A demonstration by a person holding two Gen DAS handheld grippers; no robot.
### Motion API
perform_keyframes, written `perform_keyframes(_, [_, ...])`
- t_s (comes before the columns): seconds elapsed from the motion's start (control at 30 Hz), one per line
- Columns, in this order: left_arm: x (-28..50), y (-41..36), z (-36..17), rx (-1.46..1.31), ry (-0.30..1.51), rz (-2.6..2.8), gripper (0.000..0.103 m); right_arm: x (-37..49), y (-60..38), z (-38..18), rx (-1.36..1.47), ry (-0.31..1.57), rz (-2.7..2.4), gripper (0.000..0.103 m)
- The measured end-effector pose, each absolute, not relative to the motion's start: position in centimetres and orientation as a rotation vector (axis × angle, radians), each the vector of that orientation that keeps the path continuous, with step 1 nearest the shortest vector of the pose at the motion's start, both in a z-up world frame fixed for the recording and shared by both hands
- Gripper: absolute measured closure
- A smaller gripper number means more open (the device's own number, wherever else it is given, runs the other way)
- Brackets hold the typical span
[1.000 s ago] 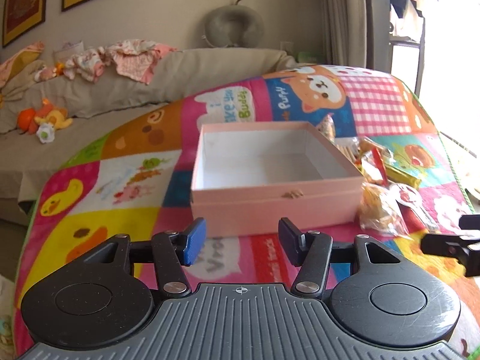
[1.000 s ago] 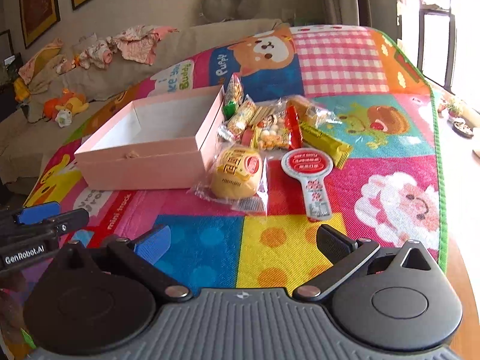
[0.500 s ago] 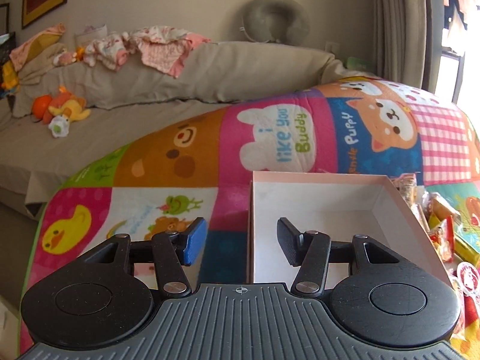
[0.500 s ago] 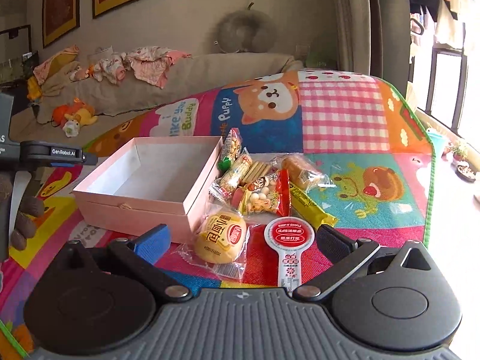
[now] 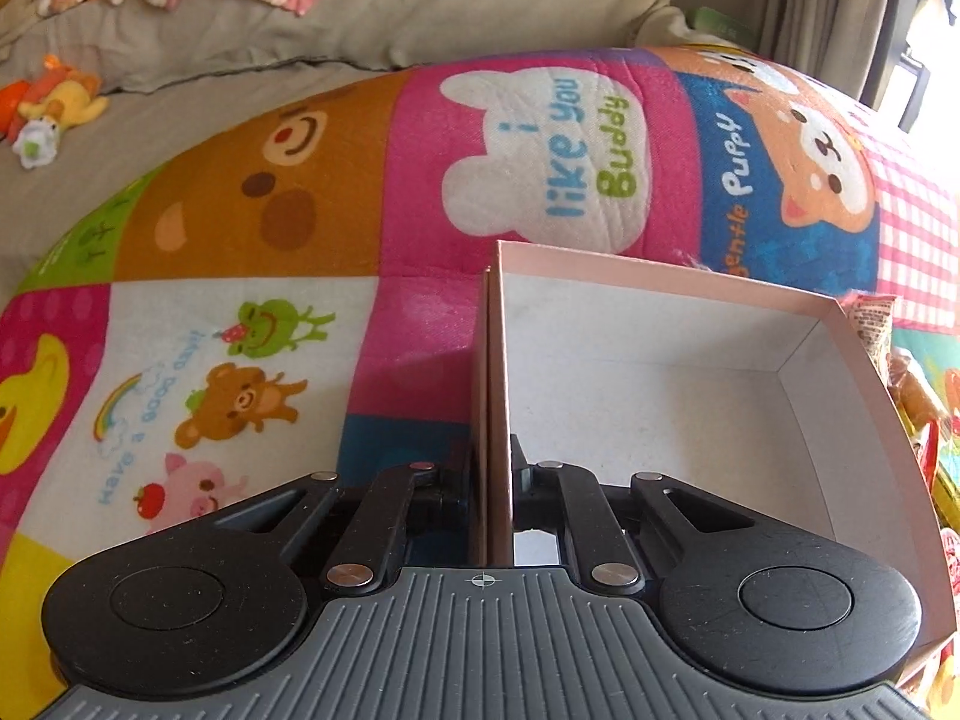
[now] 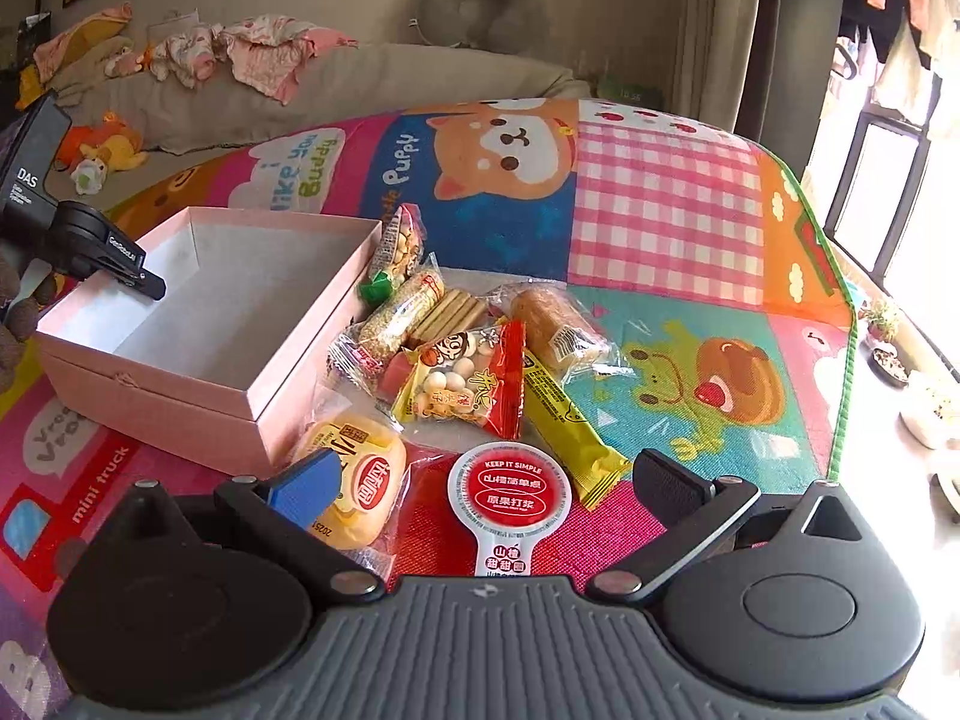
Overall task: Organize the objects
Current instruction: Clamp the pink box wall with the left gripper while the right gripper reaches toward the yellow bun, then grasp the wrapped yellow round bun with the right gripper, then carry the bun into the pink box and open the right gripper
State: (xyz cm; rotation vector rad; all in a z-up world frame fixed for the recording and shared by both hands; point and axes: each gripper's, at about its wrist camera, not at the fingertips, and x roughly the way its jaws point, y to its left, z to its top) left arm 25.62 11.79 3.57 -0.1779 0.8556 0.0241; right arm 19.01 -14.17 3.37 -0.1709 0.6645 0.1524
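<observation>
Left gripper (image 5: 493, 474) jaws just closed, now pinching the left wall of the pink box (image 5: 660, 396); box interior lies right of the jaws, empty. Right gripper (image 6: 480, 489) jaws spread, holding nothing; bun packet (image 6: 360, 474) and round lollipop pack (image 6: 509, 495) between them, snack pile (image 6: 468, 354) ahead. Nothing boxed yet; all packing remains, I'd judge.

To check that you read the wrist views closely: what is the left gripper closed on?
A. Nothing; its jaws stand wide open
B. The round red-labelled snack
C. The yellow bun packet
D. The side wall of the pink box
D: in the left wrist view the left gripper has just closed, its jaws on either side of the upright wall of the pink box; the right wrist view shows it at the box's edge.
</observation>
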Motion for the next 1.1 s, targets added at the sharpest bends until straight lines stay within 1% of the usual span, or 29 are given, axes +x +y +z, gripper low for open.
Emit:
perform_keyframes(0.17, [25.4,12.2,3.3,-0.228,0.835,0.013,0.089,19.9,-13.8,2.4,-0.158,0.708,0.165,0.001])
perform_keyframes(0.23, [25.7,11.9,3.5,-0.198,0.838,0.008,0.090,19.9,-13.3,2.0,-0.165,0.728,0.193,0.010])
perform_keyframes(0.27, [25.7,11.8,3.5,-0.187,0.836,0.010,0.090,19.9,-12.8,1.7,-0.174,0.749,0.223,0.016])
perform_keyframes(0.3, [25.7,11.8,3.6,-0.186,0.832,0.012,0.090,19.9,-12.4,1.7,-0.174,0.752,0.243,0.019])
perform_keyframes(0.43, [25.6,11.9,3.6,-0.190,0.822,0.012,0.090,20.7,-11.9,2.1,-0.093,0.750,0.316,0.019])
perform_keyframes(0.57, [25.6,11.9,3.6,-0.178,0.826,0.009,0.090,23.3,-11.9,-0.1,0.036,0.882,0.393,0.018])
perform_keyframes(0.6, [25.6,11.9,3.5,-0.175,0.827,0.006,0.090,23.4,-11.9,-0.6,0.052,0.881,0.388,0.016])
perform_keyframes(0.63, [25.6,11.9,3.5,-0.170,0.828,0.005,0.090,23.1,-11.6,-0.5,0.039,0.870,0.377,0.020])
perform_keyframes(0.67, [25.5,11.9,3.5,-0.168,0.829,0.004,0.090,22.8,-11.4,-0.2,0.020,0.875,0.360,0.031])
perform_keyframes(0.7, [25.5,11.9,3.5,-0.163,0.828,0.002,0.090,22.3,-11.3,0.2,0.012,0.872,0.361,0.038])
perform_keyframes(0.77, [25.4,11.8,3.6,-0.149,0.827,-0.001,0.090,21.5,-11.3,1.0,-0.032,0.871,0.339,0.048])
perform_keyframes(0.9, [25.2,11.9,3.5,-0.148,0.820,-0.001,0.090,19.1,-11.8,2.9,-0.117,0.887,0.302,0.050])
perform_keyframes(1.1, [25.1,11.9,3.6,-0.141,0.820,-0.011,0.090,15.7,-11.9,7.0,-0.108,0.877,0.344,0.050])
